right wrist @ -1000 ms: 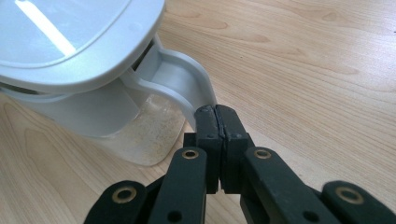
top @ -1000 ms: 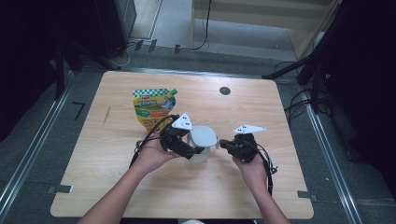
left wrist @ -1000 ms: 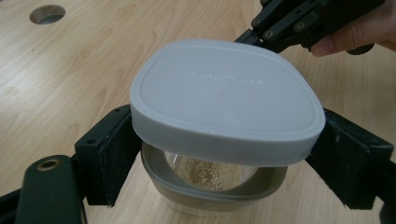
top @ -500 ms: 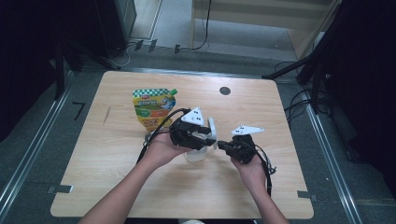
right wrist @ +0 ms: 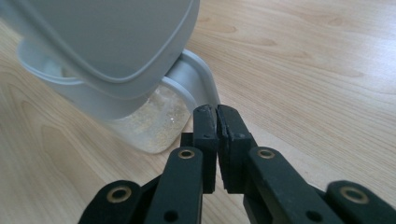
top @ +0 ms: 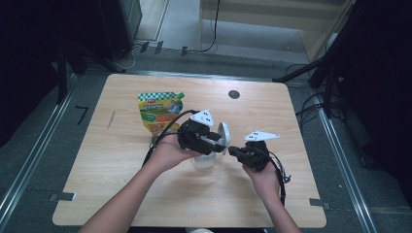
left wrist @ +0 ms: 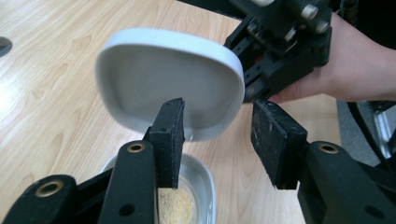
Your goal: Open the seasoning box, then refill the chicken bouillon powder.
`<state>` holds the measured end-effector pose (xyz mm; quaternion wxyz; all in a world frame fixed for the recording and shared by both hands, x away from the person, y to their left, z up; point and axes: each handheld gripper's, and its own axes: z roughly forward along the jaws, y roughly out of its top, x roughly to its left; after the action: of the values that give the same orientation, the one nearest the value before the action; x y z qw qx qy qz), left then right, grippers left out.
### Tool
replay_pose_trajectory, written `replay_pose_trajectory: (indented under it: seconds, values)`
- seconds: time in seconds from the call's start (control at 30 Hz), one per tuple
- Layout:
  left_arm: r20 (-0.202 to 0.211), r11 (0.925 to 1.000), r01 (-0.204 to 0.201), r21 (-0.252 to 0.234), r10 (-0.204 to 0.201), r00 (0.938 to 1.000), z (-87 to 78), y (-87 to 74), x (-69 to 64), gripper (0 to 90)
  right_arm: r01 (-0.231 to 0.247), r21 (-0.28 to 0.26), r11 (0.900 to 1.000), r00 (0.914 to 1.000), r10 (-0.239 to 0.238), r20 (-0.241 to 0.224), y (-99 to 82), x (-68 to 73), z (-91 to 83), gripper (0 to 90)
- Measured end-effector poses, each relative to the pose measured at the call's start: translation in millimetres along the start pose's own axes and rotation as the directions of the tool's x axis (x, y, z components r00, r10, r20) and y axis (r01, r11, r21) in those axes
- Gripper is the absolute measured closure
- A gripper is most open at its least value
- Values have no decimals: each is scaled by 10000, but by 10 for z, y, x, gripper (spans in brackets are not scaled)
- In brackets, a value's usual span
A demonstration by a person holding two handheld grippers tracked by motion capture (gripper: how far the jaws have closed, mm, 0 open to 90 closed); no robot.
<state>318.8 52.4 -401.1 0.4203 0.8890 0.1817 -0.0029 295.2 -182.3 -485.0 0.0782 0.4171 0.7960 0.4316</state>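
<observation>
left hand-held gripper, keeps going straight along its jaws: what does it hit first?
Probably the underside of the raised white lid, right ahead of the left hand-held gripper. The right hand-held gripper sits just behind the lid; depth between them is unclear.

A light wooden tabletop (top: 121,184) is surrounded by grey floor (top: 43,145), with dark equipment and cables (top: 311,104) beyond its far edge.

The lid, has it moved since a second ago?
Yes. The lid has swung up off the jar and now stands on edge, nearer the pouch, with the left gripper at it.
</observation>
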Motion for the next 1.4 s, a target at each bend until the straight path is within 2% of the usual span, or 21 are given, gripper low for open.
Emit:
replay_pose_trajectory:
  seconds: [0.17, 0.27, 0.33, 0.47, 0.53, 0.67, 0.73, 0.83, 0.9, 0.97, 1.1, 1.3, 1.4]
  values:
    - [39, 9996, 270, -94, -269, 9996, -188, -86, 40, 534, 65, -140, 9999, 9996, -69, -258, -18, 47, -148, 802]
    - [-11, 9988, 441, -221, -441, 9990, -296, -152, 61, 534, 118, -328, 9994, 9991, -131, -399, -38, 123, -235, 742]
    - [19, 9981, 526, -309, -525, 9986, -350, -203, 74, 534, 164, -425, 9990, 9975, -192, -677, -45, 173, -280, 686]
    - [-253, 9983, 545, -229, -551, 9982, -439, -317, 103, 527, 225, -534, 9983, 9942, -279, -1041, -68, 271, -335, 603]
    - [-317, 9984, 483, -306, -493, 9983, -470, -368, 114, 543, 150, -467, 9988, 9922, -207, -1226, -91, 310, -357, 575]
    - [-355, 9958, 696, -599, -718, 9968, -559, -479, 167, 572, 147, -474, 9988, 9897, -213, -1413, -148, 389, -396, 539]
    - [-465, 9944, 975, -401, -993, 9940, -596, -511, 210, 574, 216, -516, 9984, 9892, -289, -1440, -178, 424, -407, 517]
    - [-163, 9858, 1634, -378, -1641, 9863, -682, -562, 299, 561, 288, -427, 9987, 9878, -350, -1515, -206, 470, -407, 523]
    - [-195, 9824, 1830, -383, -1838, 9828, -739, -601, 342, 551, 357, -422, 9985, 9865, -419, -1583, -199, 484, -390, 527]
    - [-376, 9819, 1853, -383, -1867, 9817, -788, -641, 363, 548, 362, -406, 9985, 9855, -424, -1645, -190, 496, -364, 527]
    - [-657, 9782, 2011, -517, -2042, 9767, -874, -699, 400, 514, 712, -273, 9971, 9835, -747, -1645, -188, 523, -306, 521]
    - [-955, 9728, 2274, -451, -2308, 9683, -981, -806, 473, 457, 914, -346, 9952, 9819, -959, -1634, -174, 538, -286, 511]
    - [-1058, 9718, 2306, -490, -2346, 9663, -1050, -860, 511, 445, 965, -312, 9948, 9814, -1003, -1636, -173, 541, -278, 510]
